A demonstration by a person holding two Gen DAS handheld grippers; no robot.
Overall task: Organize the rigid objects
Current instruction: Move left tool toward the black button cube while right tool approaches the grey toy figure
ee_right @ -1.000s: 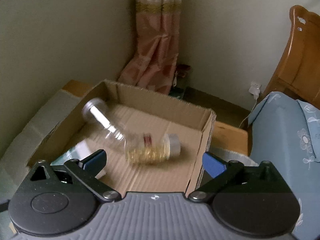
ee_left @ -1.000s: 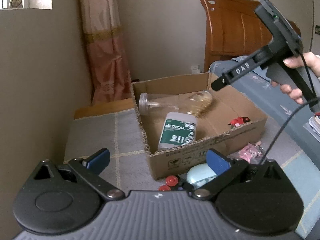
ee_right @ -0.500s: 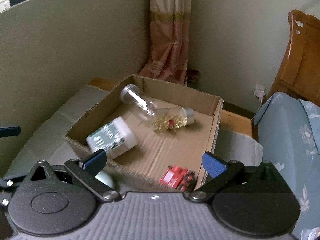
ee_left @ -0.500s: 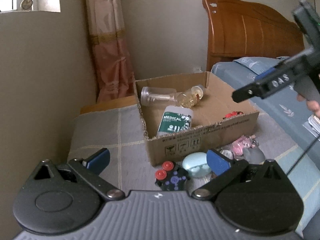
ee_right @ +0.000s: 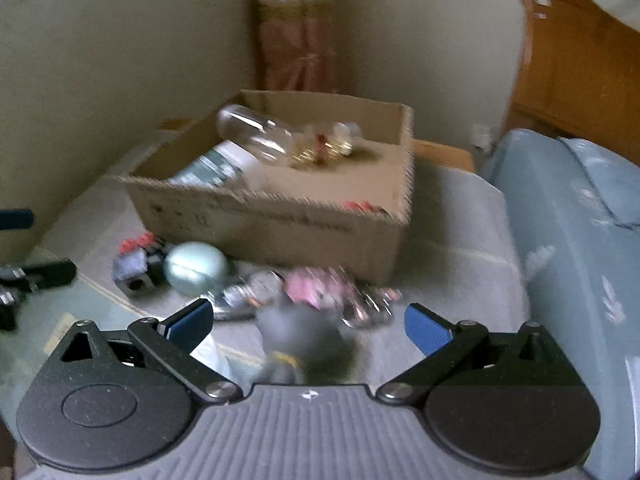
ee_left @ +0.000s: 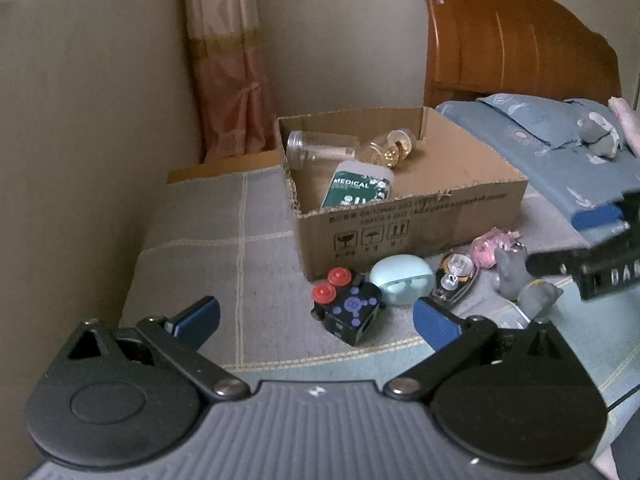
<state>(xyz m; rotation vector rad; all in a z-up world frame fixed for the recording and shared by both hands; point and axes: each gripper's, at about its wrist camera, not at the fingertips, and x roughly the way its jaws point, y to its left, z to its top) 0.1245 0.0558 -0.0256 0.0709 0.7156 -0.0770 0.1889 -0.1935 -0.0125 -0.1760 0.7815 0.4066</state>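
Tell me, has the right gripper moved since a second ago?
Yes. The right gripper has pulled back from over the brown cardboard box and now sits low before it.

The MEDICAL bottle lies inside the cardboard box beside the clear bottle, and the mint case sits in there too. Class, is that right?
Not quite. The mint case sits outside the cardboard box, in front of it, as the left wrist view shows. The MEDICAL bottle and clear bottle are inside.
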